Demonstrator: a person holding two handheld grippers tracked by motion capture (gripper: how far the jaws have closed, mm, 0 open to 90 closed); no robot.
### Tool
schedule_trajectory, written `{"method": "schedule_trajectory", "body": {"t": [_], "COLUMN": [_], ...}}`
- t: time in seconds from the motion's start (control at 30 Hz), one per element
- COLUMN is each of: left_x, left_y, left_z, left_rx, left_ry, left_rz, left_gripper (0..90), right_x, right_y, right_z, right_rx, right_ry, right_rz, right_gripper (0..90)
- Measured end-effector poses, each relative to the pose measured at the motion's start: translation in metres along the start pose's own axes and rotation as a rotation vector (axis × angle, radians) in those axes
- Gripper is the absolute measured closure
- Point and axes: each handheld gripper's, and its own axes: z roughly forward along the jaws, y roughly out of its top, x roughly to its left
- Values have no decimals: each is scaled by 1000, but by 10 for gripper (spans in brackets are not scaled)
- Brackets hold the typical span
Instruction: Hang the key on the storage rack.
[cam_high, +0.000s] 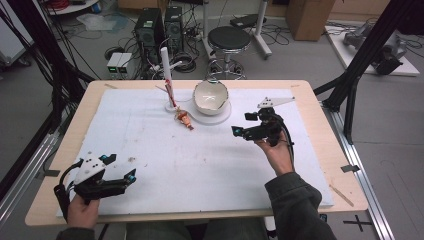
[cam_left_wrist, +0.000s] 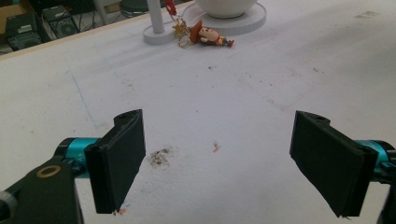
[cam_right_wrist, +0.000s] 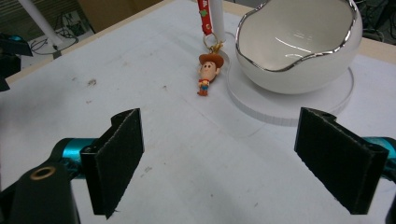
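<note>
A small cowboy figure keychain (cam_high: 185, 119) (cam_left_wrist: 211, 36) (cam_right_wrist: 207, 72) lies on the white mat, its red strap (cam_high: 171, 95) (cam_right_wrist: 203, 14) hooked to an upright white post (cam_high: 166, 70). Beside it a white egg-shaped bowl (cam_high: 210, 96) (cam_right_wrist: 299, 46) with a silver rim rests on a round white disc (cam_high: 223, 116). My right gripper (cam_high: 243, 124) (cam_right_wrist: 219, 163) is open and empty, hovering right of the bowl with its jaws facing the figure. Near the front left corner my left gripper (cam_high: 121, 167) (cam_left_wrist: 224, 163) stands open with nothing between its jaws.
The white mat (cam_high: 150, 150) covers most of the wooden table (cam_high: 320, 150). A thin wooden stick (cam_high: 341, 195) lies at the table's front right corner. Beyond the table stand a black stool (cam_high: 228, 37), computer towers (cam_high: 155, 27) and black frame struts (cam_high: 360, 65).
</note>
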Motion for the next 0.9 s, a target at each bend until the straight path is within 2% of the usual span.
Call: {"method": "schedule_trajectory", "body": {"t": [0.2,0.43,0.57,0.8,0.9], "left_x": [0,0,0,0,-1], "left_y": [0,0,0,0,0], "left_z": [0,0,0,1,1], "left_rx": [2,0,3,4,5], "left_ry": [2,2,1,-2,-3], "left_rz": [2,-4,0,-3,-4], "left_gripper": [187,187,187,187,187], "right_x": [-3,-2,-1,-1,-1], "right_y": [-10,-23,-31,-43,-47], "right_z": [-9,-18,-20,-27,-31], "right_rx": [17,5,25,13,-1], "right_ry": [-15,-32,-38,-51,-48], "right_rz": [16,4,6,2,15], "right_gripper": [122,122,121,121,121]}}
